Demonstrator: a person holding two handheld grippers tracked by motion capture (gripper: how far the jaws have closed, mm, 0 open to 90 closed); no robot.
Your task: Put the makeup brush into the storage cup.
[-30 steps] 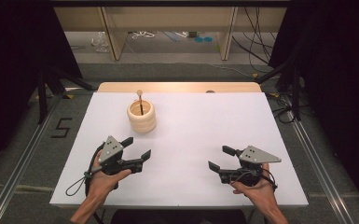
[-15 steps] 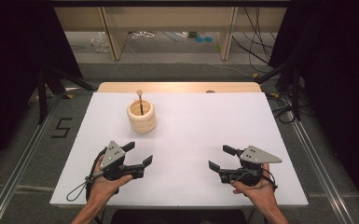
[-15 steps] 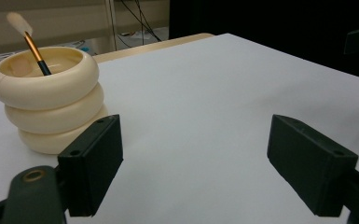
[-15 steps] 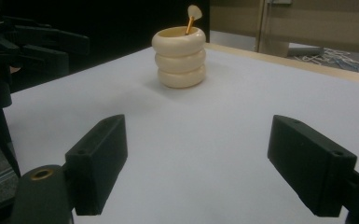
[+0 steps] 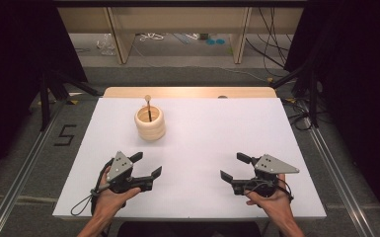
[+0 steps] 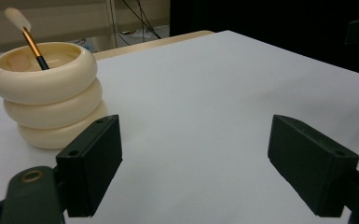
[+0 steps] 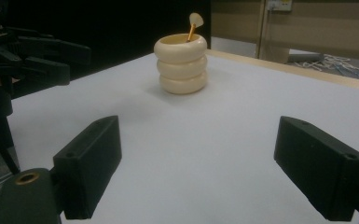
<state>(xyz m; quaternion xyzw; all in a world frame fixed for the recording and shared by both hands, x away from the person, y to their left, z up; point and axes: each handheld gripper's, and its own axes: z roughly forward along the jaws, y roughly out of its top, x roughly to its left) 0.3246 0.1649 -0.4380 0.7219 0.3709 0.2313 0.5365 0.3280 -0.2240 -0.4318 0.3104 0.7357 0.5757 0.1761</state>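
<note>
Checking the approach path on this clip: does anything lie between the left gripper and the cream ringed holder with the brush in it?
Nothing visible does. Bare white table runs from the open left gripper to the cream ringed holder, and the brush stands inside it.

High view: white rectangular table top (image 5: 197, 148) evenly bright, light from overhead; both flanks black, unlit. Soft short shadow beside cream three-ringed ceramic holder (image 5: 150, 123). Slight softness overall, no glare. Left gripper view: near black jaws blurred, holder fairly sharp. Right gripper view: dimmer, grainy; background shelving soft.
</note>
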